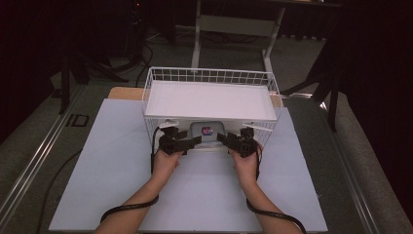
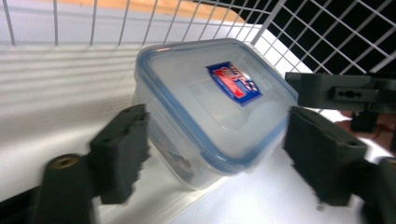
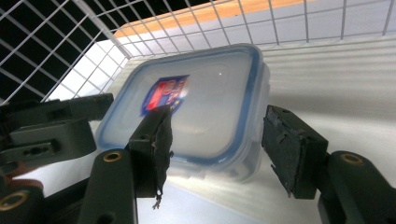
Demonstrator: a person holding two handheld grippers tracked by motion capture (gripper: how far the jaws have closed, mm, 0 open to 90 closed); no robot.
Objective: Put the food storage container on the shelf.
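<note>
A clear plastic container [image 1: 207, 132] with a blue-rimmed lid and a red and blue sticker sits at the near side of a white wire basket [image 1: 210, 75]. My left gripper [image 1: 187, 143] holds it from the left and my right gripper [image 1: 228, 140] from the right. In the left gripper view the container [image 2: 210, 107] lies tilted between the two jaws, which press on its sides, and the left gripper [image 2: 210, 158] is shut on it. In the right gripper view the container [image 3: 205, 98] is likewise clamped by the right gripper [image 3: 215, 149].
The basket stands on a pale sheet [image 1: 112, 165] that covers the table, with a white floor [image 1: 209, 100] inside it. Wire walls [image 2: 327, 28] rise close behind the container. A white table frame [image 1: 234, 24] stands beyond on the floor.
</note>
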